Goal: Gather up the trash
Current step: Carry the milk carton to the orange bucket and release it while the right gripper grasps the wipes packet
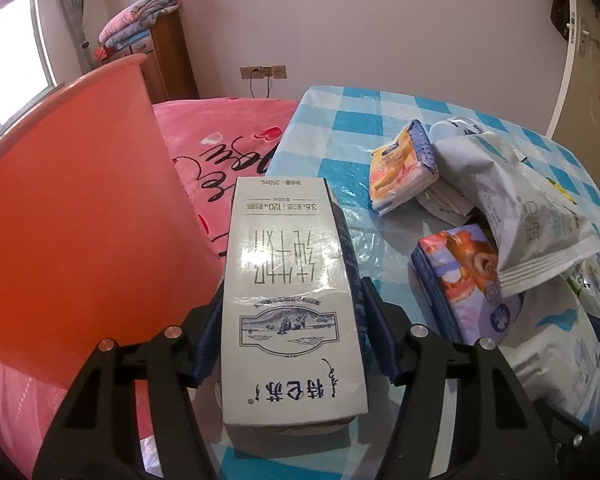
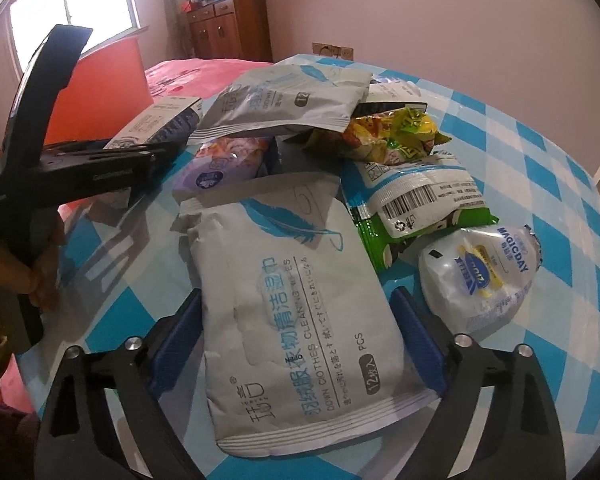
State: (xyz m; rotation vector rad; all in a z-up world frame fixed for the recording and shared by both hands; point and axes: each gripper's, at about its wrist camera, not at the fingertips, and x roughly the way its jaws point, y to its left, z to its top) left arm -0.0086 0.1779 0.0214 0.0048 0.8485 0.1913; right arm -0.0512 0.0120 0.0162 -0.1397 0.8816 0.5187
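Milk carton clamped lengthwise in left jaws, orange bin just left; wipes pouch lengthwise between right jaws, grip unclear.

My left camera looks close along its fingers toward the orange bin; my right one faces the trash pile – both share the blue-white checked tablecloth.

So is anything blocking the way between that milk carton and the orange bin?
Nothing visible does. The left gripper holds the milk carton at the table edge, and the orange bin stands right beside it on the left, with open space between them.
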